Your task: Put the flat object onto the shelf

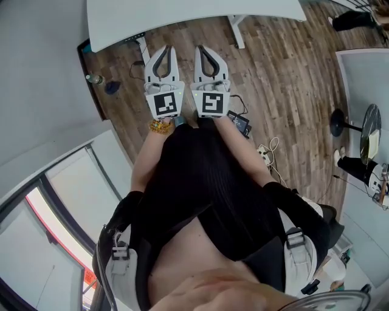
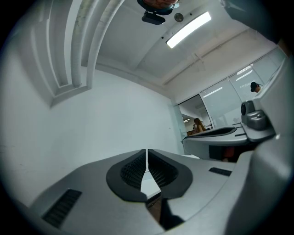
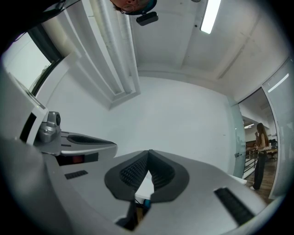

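Low in front of the person's black ribbed garment, the grey two-jaw left gripper and its twin, the grey two-jaw right gripper, were held side by side, nearly touching. Both pointed away from the body over the brown wooden plank floor. Each carried a white cube with black square markers (the left cube and the right cube sat just beside each other). Seen along its own jaws, the left gripper had its dark ribbed pads brought together at the tips, with nothing between them. The right gripper's pads likewise met at the tips and gripped nothing. Both faced a plain white wall under a long bright ceiling light. A white tabletop lay beyond the gripper tips. A gold beaded bracelet circled the left wrist. Neither the flat object nor the shelf showed in any view, so where they lay could not be told.
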A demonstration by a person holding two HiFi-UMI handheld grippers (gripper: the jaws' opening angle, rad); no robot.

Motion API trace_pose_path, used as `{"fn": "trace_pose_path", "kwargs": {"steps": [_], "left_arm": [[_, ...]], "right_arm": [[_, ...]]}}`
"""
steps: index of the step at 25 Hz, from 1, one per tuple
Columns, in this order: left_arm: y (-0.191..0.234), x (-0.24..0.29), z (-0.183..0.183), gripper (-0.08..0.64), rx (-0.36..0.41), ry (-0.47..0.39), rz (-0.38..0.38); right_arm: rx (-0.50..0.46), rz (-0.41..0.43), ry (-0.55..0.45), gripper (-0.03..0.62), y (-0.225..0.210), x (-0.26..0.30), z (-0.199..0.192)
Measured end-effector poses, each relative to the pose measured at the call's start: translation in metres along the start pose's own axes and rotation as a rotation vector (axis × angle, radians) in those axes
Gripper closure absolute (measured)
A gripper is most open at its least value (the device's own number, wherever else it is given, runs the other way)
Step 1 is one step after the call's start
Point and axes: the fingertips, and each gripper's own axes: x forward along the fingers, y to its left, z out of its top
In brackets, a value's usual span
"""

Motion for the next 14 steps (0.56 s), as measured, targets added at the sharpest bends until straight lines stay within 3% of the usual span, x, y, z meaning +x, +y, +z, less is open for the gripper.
{"fn": "trace_pose_path", "kwargs": {"steps": [14], "left_arm": [[0.008, 0.037, -0.014, 0.537, -0.026, 0.019, -0.045]], "right_arm": [[0.001, -0.026, 0.039, 0.566, -0.01, 0.031, -0.016]]}}
